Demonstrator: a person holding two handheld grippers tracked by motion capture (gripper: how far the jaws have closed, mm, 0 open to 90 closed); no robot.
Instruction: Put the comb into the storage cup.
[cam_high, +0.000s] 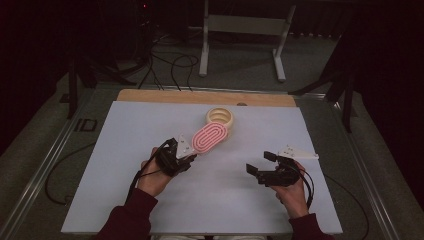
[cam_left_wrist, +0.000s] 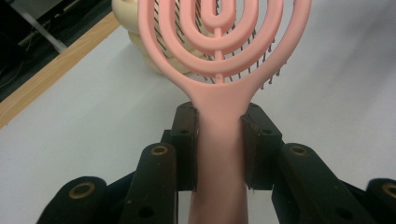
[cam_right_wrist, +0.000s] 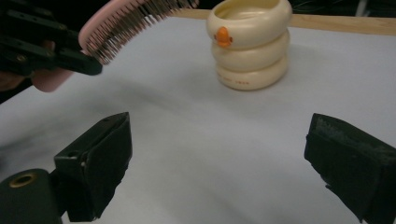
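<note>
your left gripper (cam_high: 186, 159) is pinching the handle of the pink hairbrush (cam_high: 210, 137), one pad on each side of the neck just below the head, as the left gripper view shows plainly (cam_left_wrist: 219, 135). the brush is off the table, its looped back facing up and its bristles pointing down, with the head reaching toward the far middle of the white board (cam_high: 125, 150). just beyond the head stands the cream ringed cup (cam_high: 220, 117), a stack of rounded rings with a small orange mark on its side (cam_right_wrist: 223, 36), open at the top and upright near the far edge of the board. from above, the head of the brush overlaps the near side of the cup; whether they touch you cannot tell, though the right gripper view shows the bristles (cam_right_wrist: 135, 23) in the air and to the left of the cup

your right gripper (cam_high: 262, 166) sits at the near right, well apart from both things, its jaws spread wide with nothing between them

this looks like the carrying step: the brush is held and lifted, and seems bound for the cup. if so, the next move calls for turning the brush so that one end points down over the opening, and your free right gripper could steady the light cup so it does not tip
</note>
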